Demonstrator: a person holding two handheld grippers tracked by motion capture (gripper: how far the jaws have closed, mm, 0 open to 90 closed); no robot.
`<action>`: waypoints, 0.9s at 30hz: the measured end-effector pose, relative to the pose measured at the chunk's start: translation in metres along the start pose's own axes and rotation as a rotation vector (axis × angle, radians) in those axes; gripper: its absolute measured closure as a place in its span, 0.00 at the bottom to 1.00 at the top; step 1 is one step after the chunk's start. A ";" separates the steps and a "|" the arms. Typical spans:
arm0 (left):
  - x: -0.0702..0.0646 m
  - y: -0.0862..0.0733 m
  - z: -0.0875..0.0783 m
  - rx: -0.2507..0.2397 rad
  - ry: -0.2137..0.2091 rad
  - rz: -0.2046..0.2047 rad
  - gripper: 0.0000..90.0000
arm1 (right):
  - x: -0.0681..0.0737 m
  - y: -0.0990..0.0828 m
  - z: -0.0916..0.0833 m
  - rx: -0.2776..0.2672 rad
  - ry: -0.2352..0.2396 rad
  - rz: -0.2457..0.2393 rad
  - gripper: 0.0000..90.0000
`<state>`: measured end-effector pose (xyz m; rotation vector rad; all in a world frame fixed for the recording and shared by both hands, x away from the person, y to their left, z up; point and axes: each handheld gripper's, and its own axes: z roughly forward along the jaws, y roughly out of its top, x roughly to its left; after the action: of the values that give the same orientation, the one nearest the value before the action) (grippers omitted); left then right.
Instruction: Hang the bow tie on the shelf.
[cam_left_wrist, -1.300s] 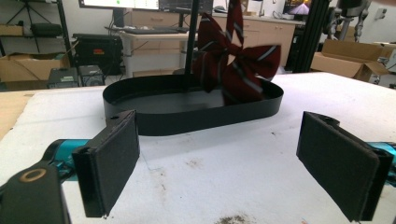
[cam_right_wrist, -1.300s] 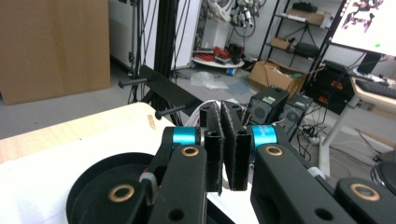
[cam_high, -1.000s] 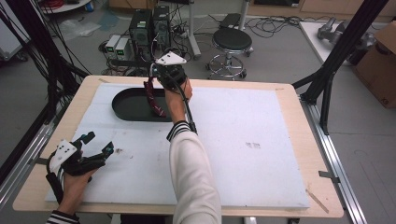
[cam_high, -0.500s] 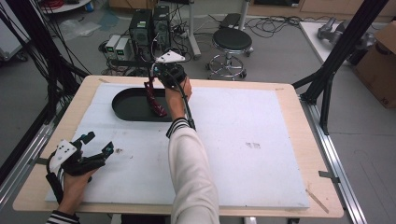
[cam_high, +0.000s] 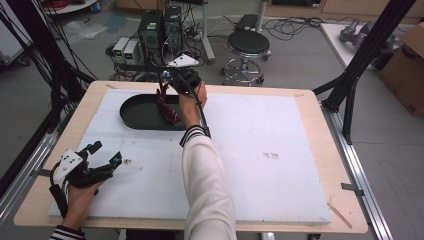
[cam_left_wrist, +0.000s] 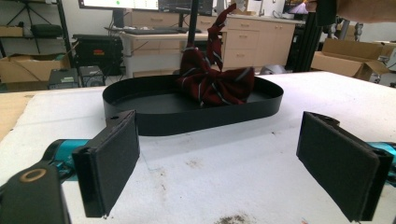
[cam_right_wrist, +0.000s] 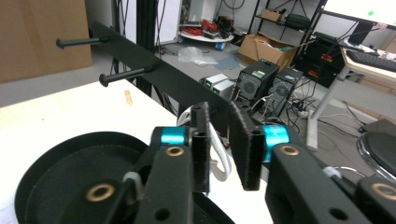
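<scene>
barely shifted since a second ago — right gripper (cam_high: 167, 85) still poised over the far rim of the tray, perhaps a touch lower, with the cloth strung beneath it much as before.

largest first: wide white foam-topped wooden table (cam_high: 280, 150), kept bare so the tray and the hands have room. on its far left, shallow black oval plastic tray (cam_left_wrist: 140, 112), set within reach of the right arm and serving as the landing place. inside it, dark red striped fabric necktie (cam_left_wrist: 212, 84), mostly heaped on the tray floor toward the right end, one tail drawn upward toward the raised gripper — held high, probably, to let the length fold down onto itself rather than spill over the rim.

right gripper jaws narrowed to a slim gap in the right gripper view; whether fabric sits between them, cannot tell — pads bare there, yet the tie's tail rises toward them from above.

left gripper (cam_left_wrist: 238, 163) resting low at the near left corner, jaws spread wide and holding nothing, parked clear of the work.
</scene>
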<state>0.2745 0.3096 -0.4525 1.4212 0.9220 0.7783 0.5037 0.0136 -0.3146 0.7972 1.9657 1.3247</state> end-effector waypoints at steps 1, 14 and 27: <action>0.000 0.000 0.000 0.001 0.000 0.001 0.15 | -0.001 0.001 -0.001 -0.003 0.005 0.009 0.85; 0.000 0.001 0.002 0.023 0.009 0.000 0.15 | -0.006 0.009 -0.025 -0.048 0.158 0.111 0.12; -0.002 0.000 0.000 -0.006 0.005 0.023 0.15 | -0.017 0.011 -0.092 -0.095 0.216 0.055 0.00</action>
<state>0.2731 0.3076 -0.4527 1.4273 0.9070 0.8015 0.4448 -0.0475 -0.2742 0.6912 2.0398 1.5815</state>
